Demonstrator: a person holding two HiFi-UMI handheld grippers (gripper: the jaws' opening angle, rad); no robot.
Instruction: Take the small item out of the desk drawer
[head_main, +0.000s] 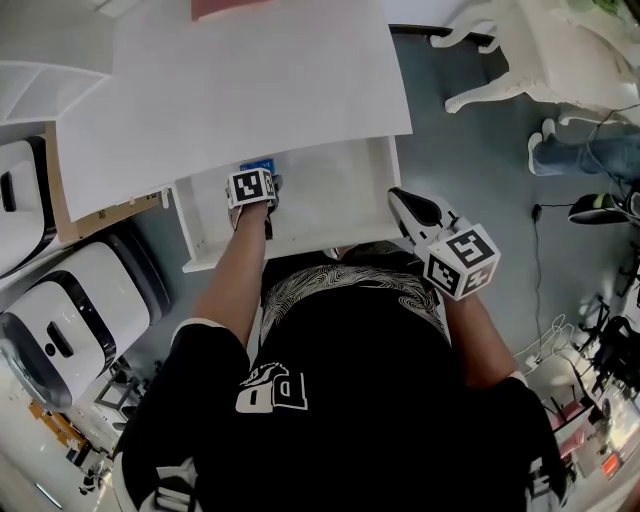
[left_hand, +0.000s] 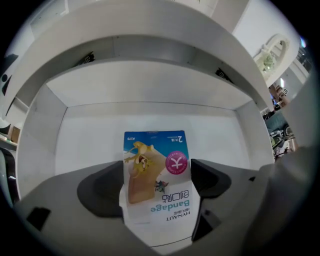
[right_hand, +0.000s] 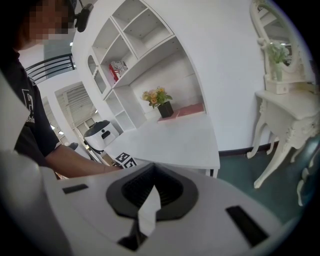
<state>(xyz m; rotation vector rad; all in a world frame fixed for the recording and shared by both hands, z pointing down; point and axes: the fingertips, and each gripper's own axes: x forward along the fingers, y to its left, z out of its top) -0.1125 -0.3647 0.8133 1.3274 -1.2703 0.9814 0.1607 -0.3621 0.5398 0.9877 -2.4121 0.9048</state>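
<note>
White desktop (head_main: 250, 90) overhanging the back of the pulled-out drawer (head_main: 345, 205). White appliances (head_main: 70, 310) off to the left, ornate dressing table (head_main: 560, 50) to the right. In the drawer, one bandage packet (left_hand: 156, 150), flat on the floor. Straddling it, the left gripper (left_hand: 159, 182), jaws spread wide. By the drawer's front corner, the right gripper (right_hand: 150, 187), jaws pressed together.

The place looks like a furnished home room, with white wall shelves (right_hand: 131, 47), potted flowers (right_hand: 160, 100) and an ornate dressing table (right_hand: 286, 112).
</note>
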